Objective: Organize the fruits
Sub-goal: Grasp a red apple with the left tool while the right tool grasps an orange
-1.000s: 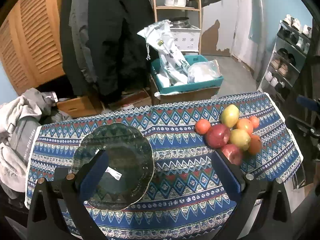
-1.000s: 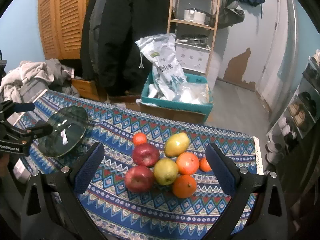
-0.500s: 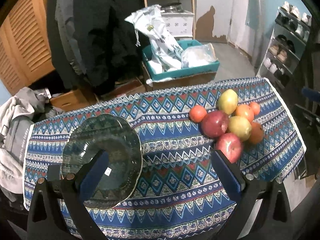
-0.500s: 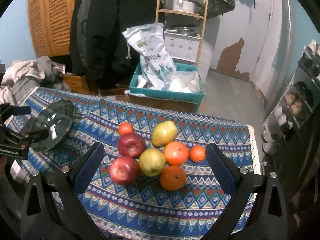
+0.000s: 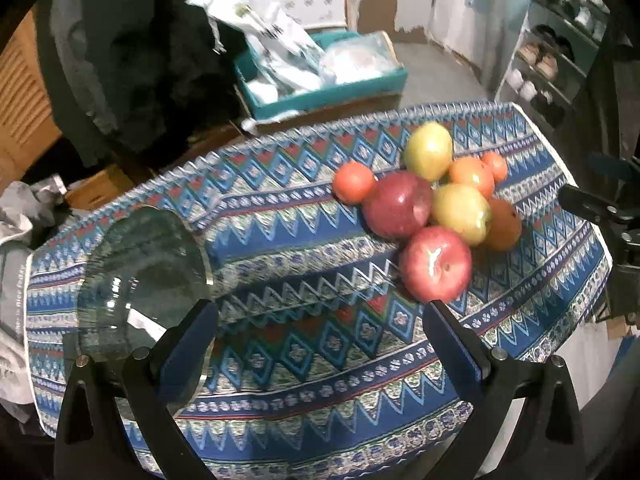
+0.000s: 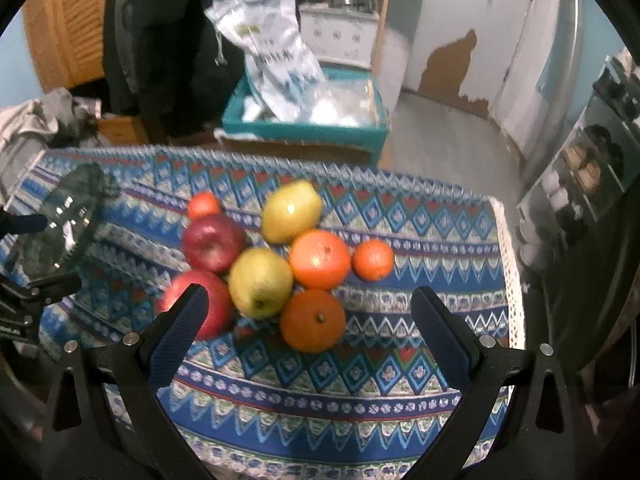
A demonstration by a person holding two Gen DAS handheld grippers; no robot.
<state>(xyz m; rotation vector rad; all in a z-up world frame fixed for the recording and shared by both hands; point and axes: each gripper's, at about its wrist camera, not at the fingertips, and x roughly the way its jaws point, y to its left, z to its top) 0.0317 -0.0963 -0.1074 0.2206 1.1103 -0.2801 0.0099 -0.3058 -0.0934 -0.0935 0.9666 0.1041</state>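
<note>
Seven fruits [image 6: 272, 260] clustered mid-cloth [image 6: 440, 236], right gripper [image 6: 304, 312] spread above

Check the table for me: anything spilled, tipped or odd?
Nothing spilled. The fruit sits loose in one cluster on the tablecloth, including a red apple, while the glass plate lies apart from it with no fruit on it.

Left gripper [image 5: 320, 344]: jaws spread wide, nothing between them, above a patterned tablecloth [image 5: 304, 360]. Glass plate [image 5: 140, 280] at the left finger [image 5: 188, 344], which overlaps its near rim. Cluster of fruit [image 5: 432, 208] ahead, toward the right finger [image 5: 452, 348]; nearest red apple [image 5: 436, 264] just beyond that fingertip. Contact indeterminate.
</note>
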